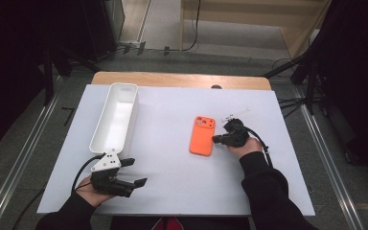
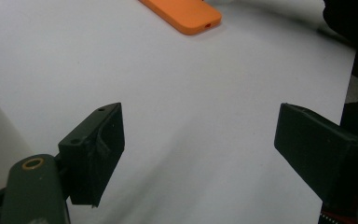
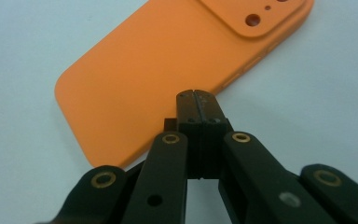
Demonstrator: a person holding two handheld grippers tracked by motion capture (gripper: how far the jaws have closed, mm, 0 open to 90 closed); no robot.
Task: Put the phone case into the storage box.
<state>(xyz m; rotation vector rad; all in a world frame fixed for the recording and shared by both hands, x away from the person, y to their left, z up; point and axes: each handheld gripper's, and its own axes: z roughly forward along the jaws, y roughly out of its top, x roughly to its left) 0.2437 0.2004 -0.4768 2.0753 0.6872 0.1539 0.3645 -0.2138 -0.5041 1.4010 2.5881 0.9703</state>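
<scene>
Risk: right gripper (image 3: 196, 100), jaws together at the case's (image 1: 202, 136) right edge, may shove it leftward across the table (image 1: 172, 182); left gripper (image 1: 133, 172) jaws apart, idle.

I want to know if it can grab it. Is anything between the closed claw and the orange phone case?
Nothing visible. The right claw, jaws pressed together, sits right at the edge of the flat orange phone case, with just bare white table around them.
</scene>
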